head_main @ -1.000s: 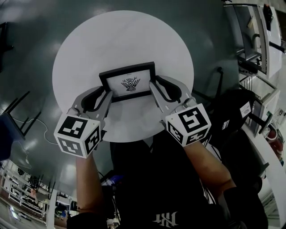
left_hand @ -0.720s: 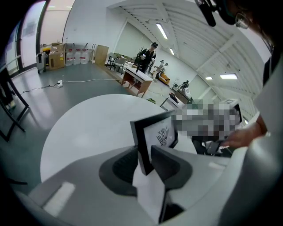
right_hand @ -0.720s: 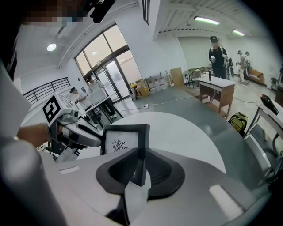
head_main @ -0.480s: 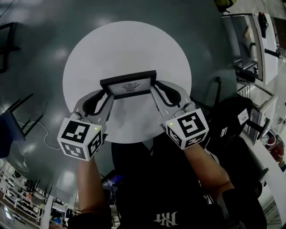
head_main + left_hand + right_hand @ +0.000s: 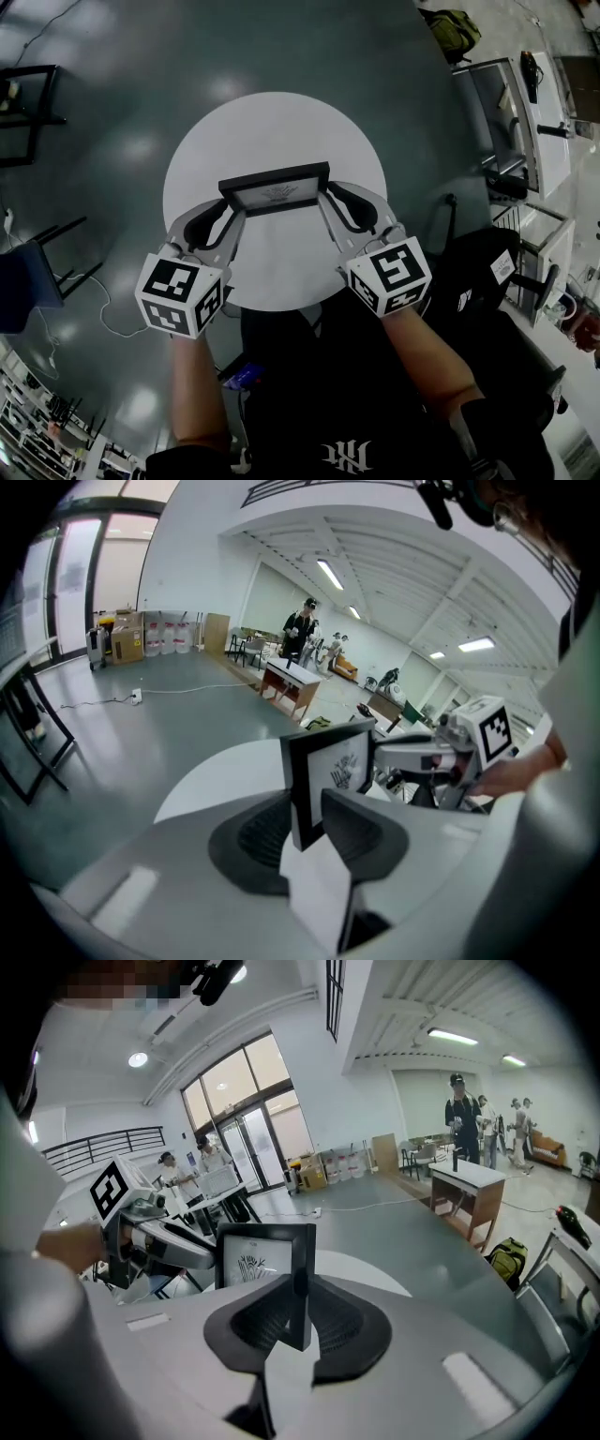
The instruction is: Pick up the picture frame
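A black picture frame (image 5: 277, 192) with a white print hangs in the air above the round white table (image 5: 272, 127). My left gripper (image 5: 229, 201) is shut on its left edge and my right gripper (image 5: 328, 193) on its right edge. In the left gripper view the frame (image 5: 333, 771) stands upright, its edge pinched between the pads of the left gripper (image 5: 305, 817), whose jaws have just been opening slightly. In the right gripper view the frame (image 5: 258, 1260) is clamped by the right gripper (image 5: 298, 1312), whose jaws have just been closing on it.
Grey floor surrounds the table. A black stool (image 5: 28, 98) and a blue chair (image 5: 19, 281) stand at the left, with a desk (image 5: 506, 117) and a green backpack (image 5: 455, 28) at the right. People stand by a wooden table (image 5: 291, 682) far off.
Both grippers have risen with the frame between them, lifting it off the table. The table now looks smaller and farther below, and the frame is seen more edge-on.
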{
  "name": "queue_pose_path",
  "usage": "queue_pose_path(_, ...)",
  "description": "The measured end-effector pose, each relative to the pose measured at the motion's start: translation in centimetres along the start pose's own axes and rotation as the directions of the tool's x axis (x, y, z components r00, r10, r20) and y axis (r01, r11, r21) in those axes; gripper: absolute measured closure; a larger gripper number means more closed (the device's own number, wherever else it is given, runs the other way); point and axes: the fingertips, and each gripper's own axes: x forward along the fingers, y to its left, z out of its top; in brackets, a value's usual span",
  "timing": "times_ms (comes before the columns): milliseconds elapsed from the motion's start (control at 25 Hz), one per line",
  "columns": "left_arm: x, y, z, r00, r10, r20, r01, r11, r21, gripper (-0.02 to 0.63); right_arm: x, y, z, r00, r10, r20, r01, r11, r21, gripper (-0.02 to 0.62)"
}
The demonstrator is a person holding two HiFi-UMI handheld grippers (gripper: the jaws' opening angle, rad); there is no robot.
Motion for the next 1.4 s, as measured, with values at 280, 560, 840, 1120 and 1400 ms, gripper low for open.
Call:
queue_pose_path(280,-5.6,-1.2,6.9,0.992,0.042,0.121,-0.046,0.998,0.036,0.505,-3.8,1.8,7.5,0.995,-0.004,0.098,0.01,0.998,-0.062,0.546)
queue_pose_path(560,-11.2,-2.8,12.9,0.972,0.069,0.224,-0.087,0.994,0.072,0.505,-7.3,3.7,14.3,0.981,0.002,0.192,0.021,0.993,-0.117,0.545)
queue_pose_path(840,-16.5,-2.5,18.7,0.938,0.089,0.334,-0.137,0.983,0.121,0.506,-8.9,5.6,21.8,0.952,0.022,0.304,0.034,0.983,-0.178,0.545)
queue_pose_path(1120,-21.3,-4.5,21.9,0.911,0.097,0.401,-0.172,0.973,0.155,0.506,-12.5,7.7,26.8,0.926,0.038,0.377,0.047,0.975,-0.216,0.545)
queue_pose_path(1400,-25.3,-6.9,25.2,0.87,0.091,0.484,-0.207,0.96,0.191,0.508,-16.7,8.9,31.6,0.88,0.044,0.474,0.09,0.962,-0.256,0.552)
